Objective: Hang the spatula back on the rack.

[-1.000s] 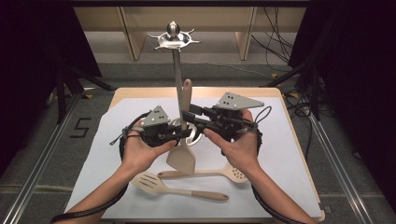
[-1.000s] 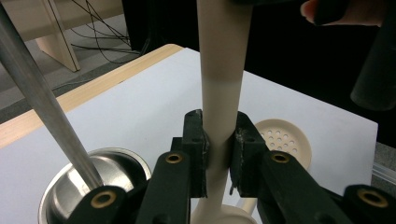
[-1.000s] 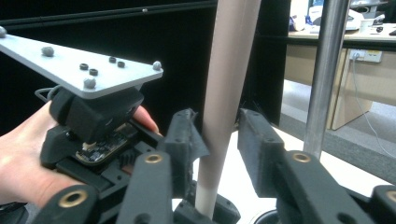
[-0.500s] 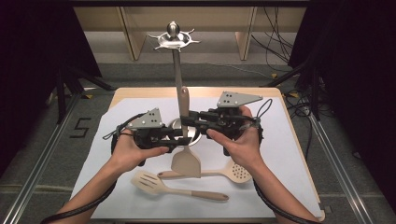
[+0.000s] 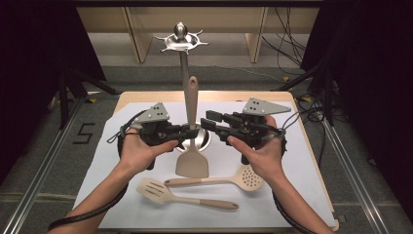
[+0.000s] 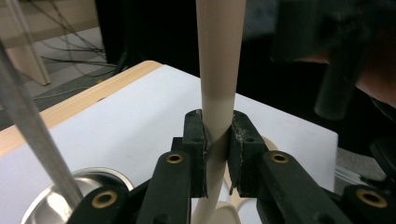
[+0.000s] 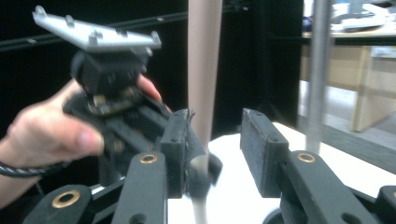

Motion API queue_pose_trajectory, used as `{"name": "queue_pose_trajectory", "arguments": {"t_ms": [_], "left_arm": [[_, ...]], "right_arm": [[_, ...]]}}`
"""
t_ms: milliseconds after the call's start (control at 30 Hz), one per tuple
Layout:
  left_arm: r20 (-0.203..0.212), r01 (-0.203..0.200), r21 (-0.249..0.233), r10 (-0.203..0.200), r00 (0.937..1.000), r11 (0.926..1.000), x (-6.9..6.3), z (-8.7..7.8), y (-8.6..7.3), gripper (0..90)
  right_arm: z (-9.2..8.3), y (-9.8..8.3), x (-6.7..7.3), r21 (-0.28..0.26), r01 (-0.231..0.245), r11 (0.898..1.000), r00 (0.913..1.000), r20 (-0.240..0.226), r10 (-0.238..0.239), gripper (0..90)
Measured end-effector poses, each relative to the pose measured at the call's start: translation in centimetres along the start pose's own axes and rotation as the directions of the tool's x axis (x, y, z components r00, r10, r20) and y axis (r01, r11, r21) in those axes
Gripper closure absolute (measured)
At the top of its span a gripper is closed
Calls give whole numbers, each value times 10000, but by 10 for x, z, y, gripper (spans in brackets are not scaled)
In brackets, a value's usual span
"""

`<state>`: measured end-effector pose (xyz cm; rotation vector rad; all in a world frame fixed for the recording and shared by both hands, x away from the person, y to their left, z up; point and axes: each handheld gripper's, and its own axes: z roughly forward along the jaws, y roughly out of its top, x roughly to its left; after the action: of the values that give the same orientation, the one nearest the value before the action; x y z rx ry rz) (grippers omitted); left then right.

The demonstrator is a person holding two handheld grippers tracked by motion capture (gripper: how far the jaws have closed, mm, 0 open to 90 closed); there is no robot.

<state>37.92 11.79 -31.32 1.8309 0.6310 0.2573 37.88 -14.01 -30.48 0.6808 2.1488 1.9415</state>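
Observation:
A beige spatula (image 5: 192, 165) stands upright over the white sheet, blade down and handle up beside the steel pole (image 5: 184, 73) of a hook stand. My left gripper (image 5: 191, 131) is shut on the spatula's handle (image 6: 219, 56) low on its shaft. My right gripper (image 5: 209, 120) hovers just right of the handle with its jaws apart and nothing between them. In the right gripper view the handle (image 7: 204, 70) rises just beyond the open right gripper (image 7: 217, 144), with the left gripper (image 7: 112, 84) and its hand behind.
The stand's round steel base (image 5: 205, 141) sits mid-table, and its hook ring (image 5: 180, 43) is at the top of the pole. A slotted turner (image 5: 187, 196) and a perforated spoon (image 5: 236, 179) lie on the sheet near the front edge.
The two grippers have drifted slightly apart, the right one easing away to the right. The spatula stays upright in the left gripper.

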Motion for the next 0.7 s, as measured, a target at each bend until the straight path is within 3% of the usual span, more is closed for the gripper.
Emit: {"name": "queue_pose_trajectory", "arguments": {"t_ms": [100, 133, 267, 300, 333, 400, 567, 667, 700], "left_arm": [[-188, 64, -19, -64, 9998, 10000, 1, 2, 3, 781], [-322, 65, -23, -66, 9995, 10000, 2, 3, 5, 780], [-453, 95, -149, -102, 9989, 9998, 7, 5, 10, 780], [-574, 127, -223, -139, 9983, 9997, 9, 5, 12, 780], [-574, 127, -223, -139, 9983, 9997, 9, 5, 12, 780], [-724, 121, -269, -140, 9973, 9996, 12, 5, 15, 780], [-1018, 214, -195, -233, 9945, 9996, 16, 7, 21, 780], [-1158, 309, -232, -334, 9927, 9993, 17, 7, 23, 780], [-1158, 309, -232, -334, 9927, 9993, 17, 7, 23, 780]], "right_arm": [[-8, -5, -3, -23, -69, 10000, 9995, 318, 70, 635], [-18, -10, -7, 84, -189, 9998, 9969, 761, 182, 634], [-26, -18, -12, 248, -100, 9996, 9934, 1145, 71, 631], [-32, -24, -15, 545, -1, 9985, 9880, 1543, -83, 625], [-34, -28, -14, 587, -208, 9981, 9849, 1729, 103, 621], [-38, -37, -17, 785, -104, 9969, 9786, 2058, -60, 613], [-47, -56, -18, 1169, -440, 9922, 9692, 2460, 140, 608], [-49, -65, -19, 1369, -208, 9904, 9682, 2496, -142, 608], [-51, -67, -18, 1465, -419, 9883, 9641, 2654, 15, 608]]}}
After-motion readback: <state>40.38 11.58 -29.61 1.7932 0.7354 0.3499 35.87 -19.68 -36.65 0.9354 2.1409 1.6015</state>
